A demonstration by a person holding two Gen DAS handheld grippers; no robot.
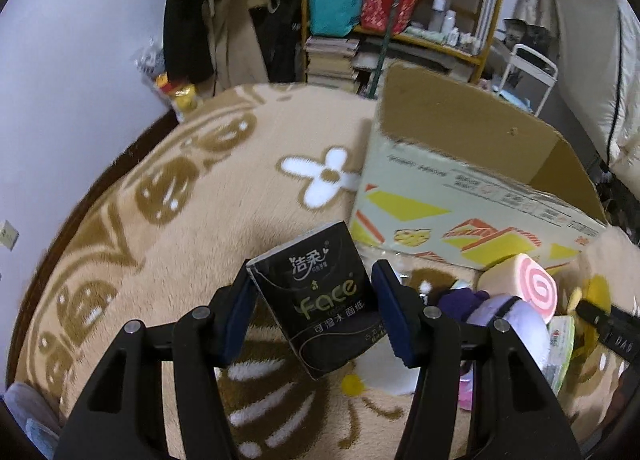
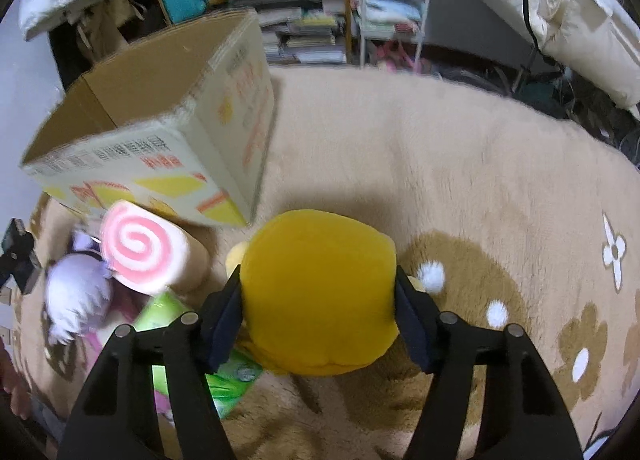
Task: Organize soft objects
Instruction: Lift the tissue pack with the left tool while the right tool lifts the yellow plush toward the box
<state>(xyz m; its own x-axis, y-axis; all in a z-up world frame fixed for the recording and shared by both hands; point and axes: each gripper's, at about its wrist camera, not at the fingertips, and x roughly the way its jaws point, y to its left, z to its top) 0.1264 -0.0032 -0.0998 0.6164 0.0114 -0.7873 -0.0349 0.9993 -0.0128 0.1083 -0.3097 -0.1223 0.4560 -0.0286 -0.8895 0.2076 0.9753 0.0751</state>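
Tissue pack clamped in left tool.

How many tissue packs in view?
2. A black tissue pack held in the left gripper; a green tissue pack on the rug by the plush pile. Others may be hidden.

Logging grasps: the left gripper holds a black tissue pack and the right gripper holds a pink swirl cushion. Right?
Not quite. The left gripper does hold the black tissue pack, but the right gripper holds a yellow plush, as the right wrist view shows. The pink swirl cushion lies on the blanket by the box.
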